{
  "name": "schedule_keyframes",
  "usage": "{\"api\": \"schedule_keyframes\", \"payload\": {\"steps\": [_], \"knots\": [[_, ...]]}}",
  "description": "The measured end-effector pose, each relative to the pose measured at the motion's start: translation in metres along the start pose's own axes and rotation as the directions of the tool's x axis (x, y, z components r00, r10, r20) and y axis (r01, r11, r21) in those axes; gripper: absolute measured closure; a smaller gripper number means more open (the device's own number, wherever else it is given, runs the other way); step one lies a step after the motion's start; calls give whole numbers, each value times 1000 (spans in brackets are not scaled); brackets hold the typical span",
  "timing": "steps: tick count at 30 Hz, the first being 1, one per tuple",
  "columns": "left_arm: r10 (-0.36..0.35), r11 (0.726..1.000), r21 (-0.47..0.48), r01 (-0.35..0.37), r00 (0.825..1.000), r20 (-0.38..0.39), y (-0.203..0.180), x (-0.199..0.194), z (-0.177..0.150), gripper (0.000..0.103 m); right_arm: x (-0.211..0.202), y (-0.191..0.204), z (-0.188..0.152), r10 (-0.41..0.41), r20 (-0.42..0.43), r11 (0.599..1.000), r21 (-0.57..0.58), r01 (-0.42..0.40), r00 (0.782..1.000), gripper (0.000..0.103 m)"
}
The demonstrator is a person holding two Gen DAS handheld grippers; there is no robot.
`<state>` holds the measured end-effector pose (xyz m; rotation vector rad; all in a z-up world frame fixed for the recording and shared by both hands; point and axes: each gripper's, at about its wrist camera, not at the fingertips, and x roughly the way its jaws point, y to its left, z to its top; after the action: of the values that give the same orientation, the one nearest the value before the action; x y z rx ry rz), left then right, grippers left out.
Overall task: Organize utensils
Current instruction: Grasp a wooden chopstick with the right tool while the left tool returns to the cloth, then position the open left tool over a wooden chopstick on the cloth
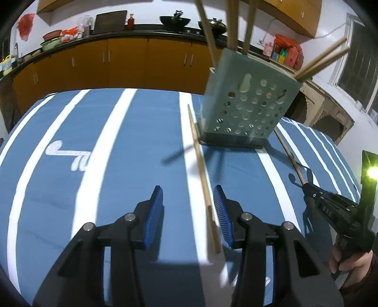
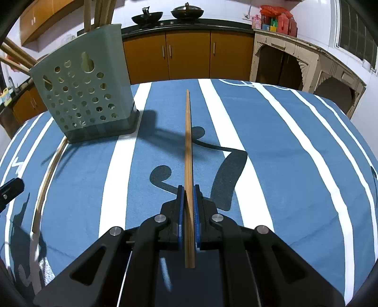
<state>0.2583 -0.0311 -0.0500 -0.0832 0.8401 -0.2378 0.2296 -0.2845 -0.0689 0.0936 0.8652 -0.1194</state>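
Right gripper [image 2: 188, 189] clamped on a chopstick [image 2: 188, 146] pointing toward the table's far edge. Left gripper [image 1: 189, 207] half open astride another chopstick [image 1: 200, 165], not gripping. Perforated holder [image 2: 82, 94] near far-left corner. Risk: thin stick pivoting between pads, missing the holder.

Count on the striped cloth: one perforated green utensil holder [image 1: 248, 101], standing at about 1 o'clock in the left wrist view. Chopsticks in the holder [image 1: 246, 28]: at least five visible; tops cut off by the frame, so total not confirmed. Loose chopsticks: two, one lying on the cloth [image 1: 204, 186] at 12 o'clock and one gripped chopstick [image 2: 188, 153]. Grippers: two. Woks on the rear counter [image 2: 147, 17]: two.
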Motion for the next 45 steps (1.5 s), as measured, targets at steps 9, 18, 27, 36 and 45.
{"api": "schedule_keyframes", "payload": {"steps": [9,18,27,36,45], "knots": [[18,999,28,-17,1000,-24,-9,17,3,56,-1,-2,-1,5,1,1000,3,-5,1000,94],[71,995,67,-67,996,-50,-13,31,-3,55,-1,-2,-1,5,1,1000,3,-5,1000,94],[89,994,74,-85,994,-55,-14,33,-2,55,-1,-2,-1,5,1,1000,3,-5,1000,94],[112,990,90,-107,992,-57,-18,33,-3,55,-1,-2,-1,6,1,1000,4,-6,1000,94],[139,986,95,-133,989,-57,-19,34,-3,57,-1,-2,-1,6,1,1000,4,-6,1000,94]]}}
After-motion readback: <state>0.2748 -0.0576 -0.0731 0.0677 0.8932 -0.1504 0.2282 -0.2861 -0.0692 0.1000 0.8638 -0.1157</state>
